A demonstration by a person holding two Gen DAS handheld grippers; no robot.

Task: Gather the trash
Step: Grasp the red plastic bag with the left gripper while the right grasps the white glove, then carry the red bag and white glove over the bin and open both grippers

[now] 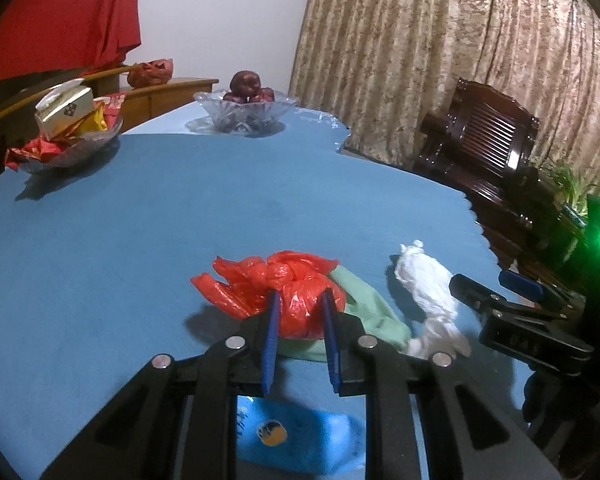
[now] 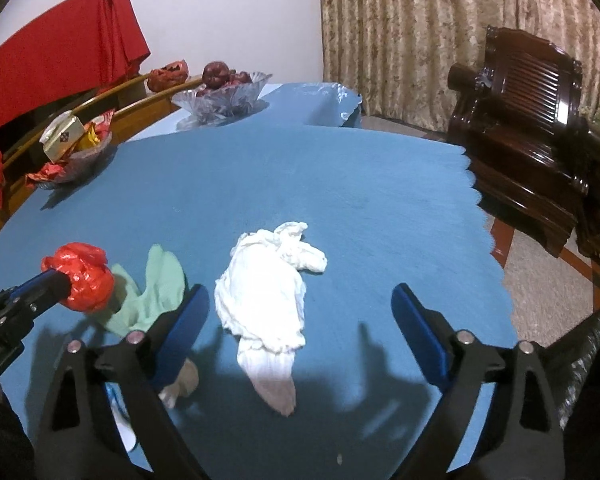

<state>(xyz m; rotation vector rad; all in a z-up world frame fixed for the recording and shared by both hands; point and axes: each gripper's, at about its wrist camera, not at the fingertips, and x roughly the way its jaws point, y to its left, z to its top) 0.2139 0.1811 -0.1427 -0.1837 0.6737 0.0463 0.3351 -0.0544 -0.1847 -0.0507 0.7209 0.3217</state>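
The left gripper (image 1: 300, 300) has its jaws clamped on the soft, light red plastic bag (image 1: 296, 292) near the bench (image 1: 180, 200) edge. The right gripper (image 2: 300, 312) has jaws apart over the crumpled white tissue (image 2: 268, 292); best pinched at its thick middle.

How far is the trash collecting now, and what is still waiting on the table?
Nothing looks finished yet; no bin is in view. In hand: the left gripper is shut on the red plastic bag. Left: the white tissue lies between the open fingers of the right gripper, not yet grasped, and the green cloth is on the blue tablecloth.
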